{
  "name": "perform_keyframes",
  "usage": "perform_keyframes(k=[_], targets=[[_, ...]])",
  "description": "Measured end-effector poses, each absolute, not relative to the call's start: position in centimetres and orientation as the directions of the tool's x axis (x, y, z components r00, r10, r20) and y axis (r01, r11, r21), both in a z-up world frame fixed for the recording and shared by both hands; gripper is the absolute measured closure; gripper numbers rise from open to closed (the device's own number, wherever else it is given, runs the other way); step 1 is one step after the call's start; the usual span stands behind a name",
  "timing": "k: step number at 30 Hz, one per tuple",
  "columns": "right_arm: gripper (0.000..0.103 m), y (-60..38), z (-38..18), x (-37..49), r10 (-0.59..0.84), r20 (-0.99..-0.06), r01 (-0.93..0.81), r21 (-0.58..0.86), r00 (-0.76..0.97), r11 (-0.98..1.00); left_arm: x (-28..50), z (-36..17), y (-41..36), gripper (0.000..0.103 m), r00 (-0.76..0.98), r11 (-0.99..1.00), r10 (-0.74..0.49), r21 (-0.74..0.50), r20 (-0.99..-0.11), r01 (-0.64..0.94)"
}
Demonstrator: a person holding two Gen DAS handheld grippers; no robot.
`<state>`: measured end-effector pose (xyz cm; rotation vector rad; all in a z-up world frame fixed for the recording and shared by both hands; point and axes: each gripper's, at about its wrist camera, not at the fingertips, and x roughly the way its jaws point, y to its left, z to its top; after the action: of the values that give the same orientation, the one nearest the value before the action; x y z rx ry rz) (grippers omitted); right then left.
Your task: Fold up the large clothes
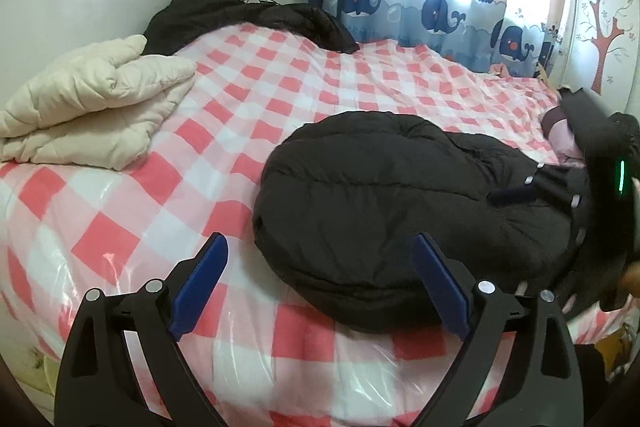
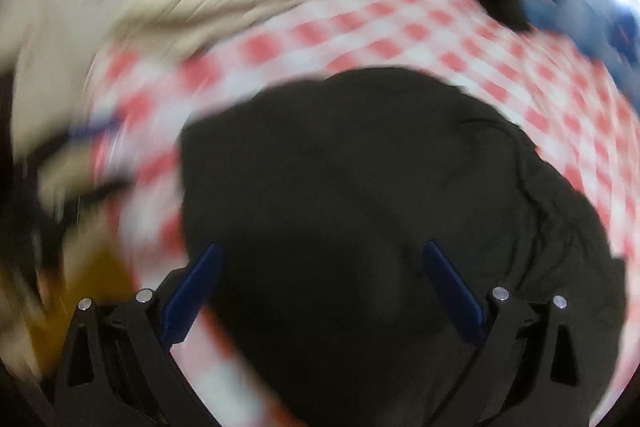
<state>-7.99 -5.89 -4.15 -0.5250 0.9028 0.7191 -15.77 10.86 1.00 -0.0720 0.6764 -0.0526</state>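
Observation:
A black puffer jacket (image 1: 384,203) lies bunched on the red-and-white checked bed (image 1: 248,115), right of centre. My left gripper (image 1: 320,251) is open and empty, just above the jacket's near left edge. My right gripper shows at the far right of the left wrist view (image 1: 612,163), beside the jacket's collar end. In the blurred right wrist view the same jacket (image 2: 360,167) fills the middle, and my right gripper (image 2: 322,255) is open over it with nothing between its blue pads.
A folded cream quilted garment (image 1: 92,103) lies at the bed's left side. Another black garment (image 1: 248,19) is heaped at the far edge by the wall. A whale-print curtain (image 1: 436,7) hangs behind the bed.

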Motion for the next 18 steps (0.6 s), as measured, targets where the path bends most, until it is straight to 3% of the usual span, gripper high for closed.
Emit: perform_keyframes(k=[4, 7, 8, 11, 14, 18], targets=[[0.006, -3.9, -7.8, -10.5, 0.156, -0.846, -0.768, -0.367, 0.510, 0.525, -15.4, -0.6, 14.0, 0.012, 0.701, 0.951, -0.223, -0.310, -0.677, 0.003], [0.006, -3.7, -9.8, -9.2, 0.080, -0.834, -0.723, -0.420, 0.546, 0.549, -15.2, -2.9, 18.1, 0.012, 0.644, 0.849, -0.345, -0.519, -0.683, -0.095], [0.006, -4.4, -9.6, -8.3, 0.096, -0.841, -0.706, -0.377, 0.532, 0.600, -15.3, -3.6, 19.3, 0.012, 0.636, 0.821, -0.360, -0.555, -0.683, -0.131], [0.006, -8.4, -8.5, -4.3, 0.249, -0.860, -0.574, -0.061, 0.446, 0.816, -15.7, -4.8, 21.2, 0.012, 0.628, 0.785, -0.372, -0.593, -0.684, -0.180], [0.006, -13.5, -8.7, -1.8, 0.425, -0.812, -0.409, 0.257, 0.399, 0.876, -15.0, -5.8, 21.2, 0.012, 0.599, 0.749, -0.429, -0.637, -0.676, -0.181], [0.006, -15.7, -9.2, -1.0, 0.498, -0.777, -0.344, 0.380, 0.386, 0.859, -11.7, -7.5, 17.9, 0.012, 0.529, 0.717, -0.521, -0.680, -0.669, -0.154]])
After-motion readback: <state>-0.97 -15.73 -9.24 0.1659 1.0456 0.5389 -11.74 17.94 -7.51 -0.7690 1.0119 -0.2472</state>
